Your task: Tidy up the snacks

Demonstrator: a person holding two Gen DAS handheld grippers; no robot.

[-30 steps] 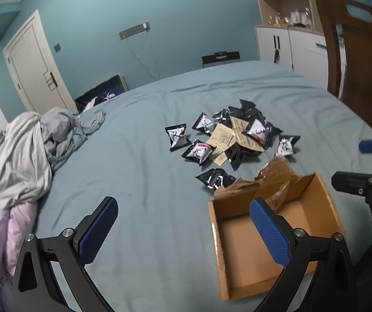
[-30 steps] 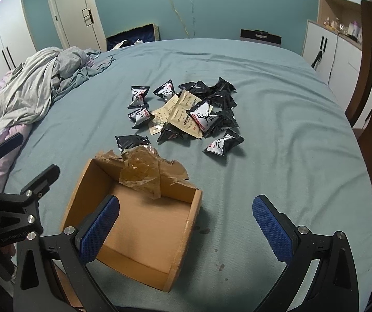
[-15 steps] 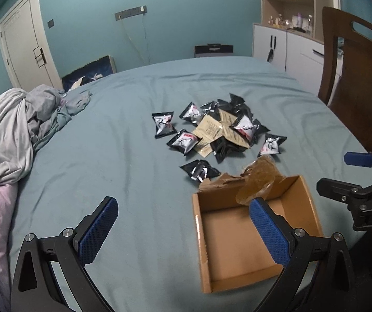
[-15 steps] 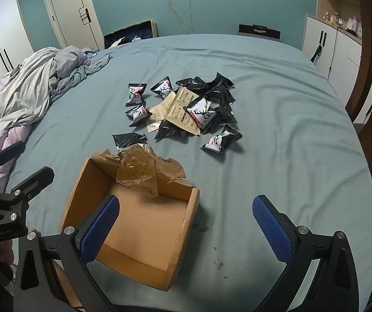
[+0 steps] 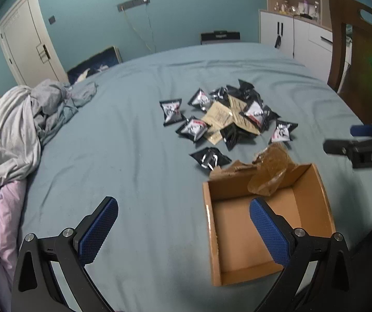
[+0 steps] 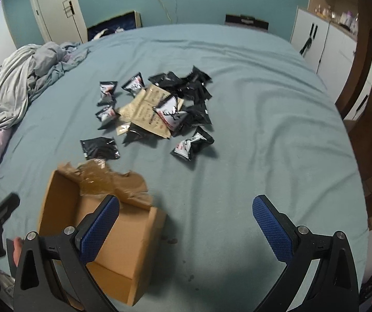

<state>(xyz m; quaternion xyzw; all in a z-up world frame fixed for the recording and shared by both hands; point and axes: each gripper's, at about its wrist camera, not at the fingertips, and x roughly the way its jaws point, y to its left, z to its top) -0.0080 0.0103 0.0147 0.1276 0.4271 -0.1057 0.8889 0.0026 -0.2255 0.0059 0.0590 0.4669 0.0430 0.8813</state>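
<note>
Both the left gripper (image 5: pixel 183 230) and the right gripper (image 6: pixel 186 227) hover spread wide and empty near the bed's (image 6: pixel 277 119) near edge, flanking the seemingly empty cardboard box (image 5: pixel 316 208), probably set there to receive the snack packets (image 6: pixel 157 109) heaped mid-bed.

right gripper (image 6: pixel 186 227) shifted rightward off the cardboard box (image 6: pixel 134 236), left gripper (image 5: pixel 183 230) seemingly steady

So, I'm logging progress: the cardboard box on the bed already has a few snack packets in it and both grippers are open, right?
Not quite. The cardboard box holds no snack packets; the left wrist view shows them all on the bed. Left gripper and right gripper are open.
</note>
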